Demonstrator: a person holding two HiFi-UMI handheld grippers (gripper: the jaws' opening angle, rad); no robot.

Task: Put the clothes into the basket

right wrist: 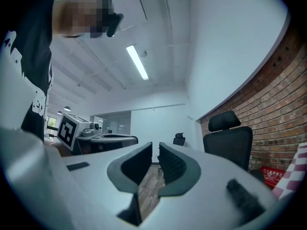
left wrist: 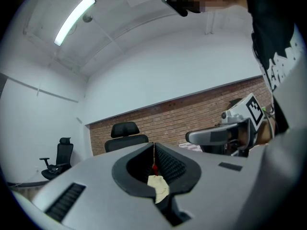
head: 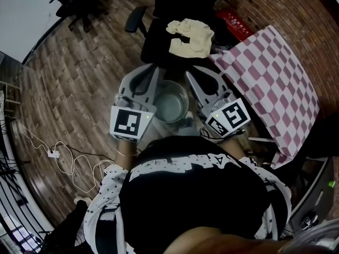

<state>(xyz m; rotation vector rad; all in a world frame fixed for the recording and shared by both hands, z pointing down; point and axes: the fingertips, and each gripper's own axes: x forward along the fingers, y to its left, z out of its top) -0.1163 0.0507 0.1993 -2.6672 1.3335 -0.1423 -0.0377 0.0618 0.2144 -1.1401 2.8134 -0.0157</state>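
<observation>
Since no cloth [head: 190, 36] lies in the basket [head: 170, 106], progress: nothing done yet, by the look of it
Left gripper [left wrist: 153, 146]: held level and aimed toward the chair [head: 159, 44]; fingers pressed together with nothing clamped; a cream fleck in the slot under the pads reads as the far cloth seen through it
Right gripper [right wrist: 156, 150]: held level beside the left one; fingers all but together, a thin slit between them showing only floor [head: 79, 78]; empty
Cloth: one cream piece, crumpled on the black chair's seat, well apart from both grippers and untouched
Basket: round, pale, open at the top, bare inside; in the head view it sits between the two grippers, nearer the person than the chair; what it rests on cannot be told
Surroundings: table [head: 275, 78] with a pink-and-white checked cover just beside the chair at the right; red crate [head: 235, 25] beyond it; cables [head: 69, 157] on the wooden floor at the left
Left to do: the whole task, as judged: open one gripper, reach to the seat, pinch the cloth, bring it back over the basket, let go
Care: soft cloth may trail over the rim, so release it well inside
</observation>
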